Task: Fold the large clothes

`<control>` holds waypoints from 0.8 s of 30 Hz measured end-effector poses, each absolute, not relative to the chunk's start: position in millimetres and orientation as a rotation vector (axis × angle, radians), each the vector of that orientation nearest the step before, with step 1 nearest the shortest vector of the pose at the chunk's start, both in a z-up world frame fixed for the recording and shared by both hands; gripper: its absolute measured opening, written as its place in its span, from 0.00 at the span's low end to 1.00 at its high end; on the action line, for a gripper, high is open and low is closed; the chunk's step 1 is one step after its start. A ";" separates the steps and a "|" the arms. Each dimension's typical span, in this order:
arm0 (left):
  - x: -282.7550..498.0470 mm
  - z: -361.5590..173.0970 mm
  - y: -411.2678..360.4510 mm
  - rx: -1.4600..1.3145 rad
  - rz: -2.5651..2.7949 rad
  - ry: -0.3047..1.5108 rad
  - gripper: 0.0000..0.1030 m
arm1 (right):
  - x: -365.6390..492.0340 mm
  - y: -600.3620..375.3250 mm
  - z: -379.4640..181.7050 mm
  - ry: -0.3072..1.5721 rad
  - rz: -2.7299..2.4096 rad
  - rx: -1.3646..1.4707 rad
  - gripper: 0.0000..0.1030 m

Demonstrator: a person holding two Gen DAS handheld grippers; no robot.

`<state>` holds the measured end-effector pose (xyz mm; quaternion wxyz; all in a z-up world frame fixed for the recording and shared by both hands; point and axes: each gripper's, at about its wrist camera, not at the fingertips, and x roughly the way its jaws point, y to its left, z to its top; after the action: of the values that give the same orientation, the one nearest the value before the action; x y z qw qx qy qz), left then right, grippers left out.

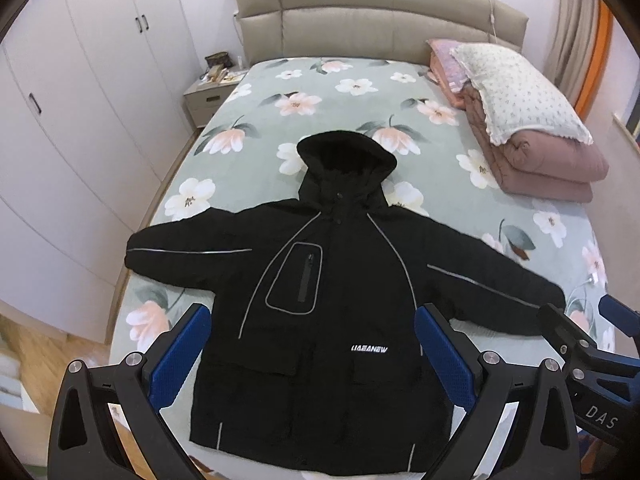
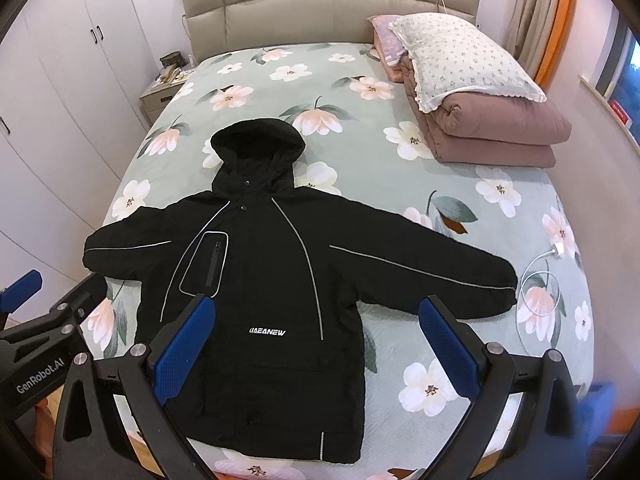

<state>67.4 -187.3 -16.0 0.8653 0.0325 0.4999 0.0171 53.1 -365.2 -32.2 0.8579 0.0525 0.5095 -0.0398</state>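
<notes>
A black hooded jacket with grey piping and a white chest logo lies flat, front up, on the flowered bed, sleeves spread to both sides and hood toward the headboard. My left gripper hovers open above the jacket's lower body, with blue pads wide apart and nothing between them. In the right wrist view the same jacket fills the middle, and my right gripper hangs open over its lower right side, holding nothing. Each gripper shows at the edge of the other's view.
A folded pink quilt topped by a white pillow sits at the bed's far right. A white charging cable lies by the right sleeve cuff. White wardrobes and a nightstand stand to the left.
</notes>
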 end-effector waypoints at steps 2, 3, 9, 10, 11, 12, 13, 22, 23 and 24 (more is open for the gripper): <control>68.7 -17.6 -187.5 0.064 0.039 1.061 0.98 | 52.0 -366.7 -33.3 1.069 -0.081 0.120 0.99; 69.8 -18.0 -187.5 0.063 0.042 1.067 0.98 | 52.0 -367.3 -33.3 1.065 -0.079 0.120 0.99; 73.7 -25.8 -195.6 0.086 0.032 1.075 0.98 | 49.6 -373.9 -35.6 1.041 -0.143 0.050 0.99; 74.2 -27.6 -197.2 0.071 0.009 1.083 0.98 | 49.8 -376.5 -36.6 1.042 -0.151 0.047 0.99; 73.5 -29.1 -197.9 0.052 -0.008 1.089 0.98 | 50.0 -380.2 -38.6 1.045 -0.160 0.050 0.99; 74.2 -30.4 -197.1 0.032 -0.017 1.092 0.98 | 49.9 -383.1 -39.9 1.049 -0.164 0.056 0.99; 76.0 -31.7 -196.5 0.023 -0.014 1.093 0.98 | 50.2 -387.4 -41.7 1.052 -0.169 0.067 0.99; 87.4 -25.5 -206.2 -0.060 -0.017 1.019 0.98 | 55.2 -427.5 -64.8 1.079 -0.176 0.159 0.99; 89.0 -26.1 -208.2 -0.054 -0.017 1.016 0.98 | 56.0 -431.0 -66.6 1.080 -0.181 0.159 0.99; 91.7 -27.4 -211.6 -0.046 -0.021 1.017 0.98 | 57.2 -434.4 -68.0 1.081 -0.181 0.163 0.99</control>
<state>91.7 -211.6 -27.4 0.8731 -0.0221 0.4870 -0.0103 57.2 -434.4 -68.0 0.8505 0.0772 0.5131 -0.0859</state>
